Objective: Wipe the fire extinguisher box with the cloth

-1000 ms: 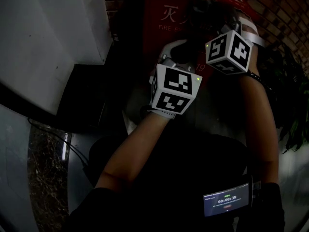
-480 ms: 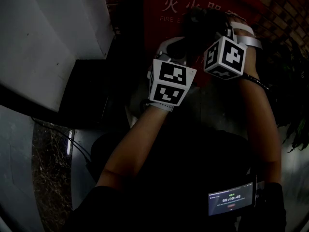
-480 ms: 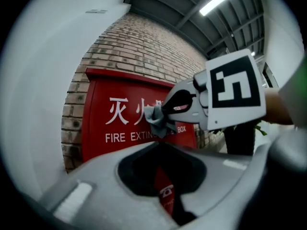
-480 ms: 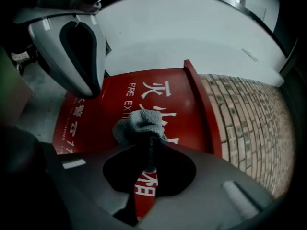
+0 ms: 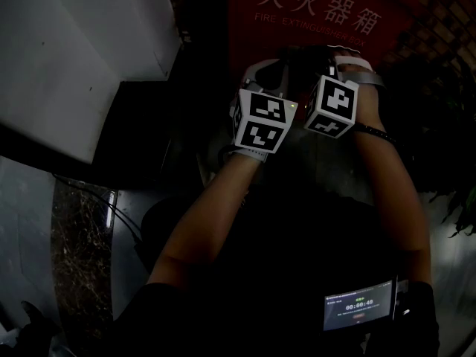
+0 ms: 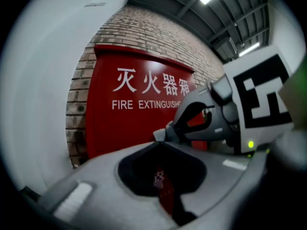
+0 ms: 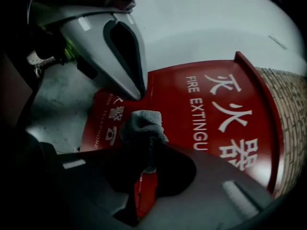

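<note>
The red fire extinguisher box (image 5: 320, 13) with white lettering stands against a brick wall, right ahead of both grippers. In the right gripper view my right gripper (image 7: 144, 143) is shut on a bunched grey cloth (image 7: 141, 123), which sticks out past the jaw tips close to the box front (image 7: 225, 119). My left gripper (image 6: 158, 145) has its jaws shut, with nothing showing between them, pointing at the box (image 6: 139, 104). In the head view the two marker cubes sit side by side, the left gripper (image 5: 269, 76) just left of the right gripper (image 5: 321, 59).
A white wall panel (image 5: 74, 50) and a dark cabinet (image 5: 141, 125) fill the left. Brick wall (image 6: 81, 109) flanks the box. Plant leaves (image 5: 461, 207) hang at the right. A cable (image 5: 111, 225) runs over the floor, and a small lit screen (image 5: 358, 309) sits at the person's waist.
Both grippers have come lower across the box front and drawn closer together. The box's lettering, partly covered before, now shows above them.
</note>
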The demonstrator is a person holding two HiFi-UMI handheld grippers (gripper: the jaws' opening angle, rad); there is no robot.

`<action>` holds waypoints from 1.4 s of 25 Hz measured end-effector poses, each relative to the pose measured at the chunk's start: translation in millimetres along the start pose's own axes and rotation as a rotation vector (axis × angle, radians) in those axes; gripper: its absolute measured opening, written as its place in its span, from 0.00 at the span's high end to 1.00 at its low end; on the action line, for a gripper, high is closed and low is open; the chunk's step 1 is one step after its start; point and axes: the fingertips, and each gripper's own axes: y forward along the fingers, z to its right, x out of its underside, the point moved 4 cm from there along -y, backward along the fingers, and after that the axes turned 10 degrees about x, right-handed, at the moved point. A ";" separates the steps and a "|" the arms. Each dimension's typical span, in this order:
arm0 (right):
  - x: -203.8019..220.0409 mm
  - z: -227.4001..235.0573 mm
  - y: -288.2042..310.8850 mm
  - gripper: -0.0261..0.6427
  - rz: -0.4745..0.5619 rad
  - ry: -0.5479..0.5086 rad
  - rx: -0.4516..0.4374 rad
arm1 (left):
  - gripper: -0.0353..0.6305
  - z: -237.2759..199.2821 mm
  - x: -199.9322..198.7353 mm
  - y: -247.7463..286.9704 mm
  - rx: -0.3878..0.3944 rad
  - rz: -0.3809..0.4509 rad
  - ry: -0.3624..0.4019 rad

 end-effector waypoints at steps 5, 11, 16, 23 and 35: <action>1.3 -39.2 11.4 0.91 -0.005 0.040 -0.071 | 0.94 3.1 23.4 9.1 0.038 -0.040 -0.047; 5.9 -97.3 26.0 0.91 -0.024 0.044 -0.170 | 0.94 5.1 56.4 17.6 0.045 -0.120 -0.102; 6.6 -134.1 36.1 0.91 -0.037 0.048 -0.224 | 0.94 3.5 79.2 24.4 0.048 -0.179 -0.105; 5.5 -179.8 47.4 0.91 -0.042 0.060 -0.278 | 0.94 5.3 114.9 33.8 0.060 -0.257 -0.131; 4.6 -234.1 60.6 0.91 -0.034 0.086 -0.331 | 0.94 3.5 163.5 40.2 0.065 -0.364 -0.165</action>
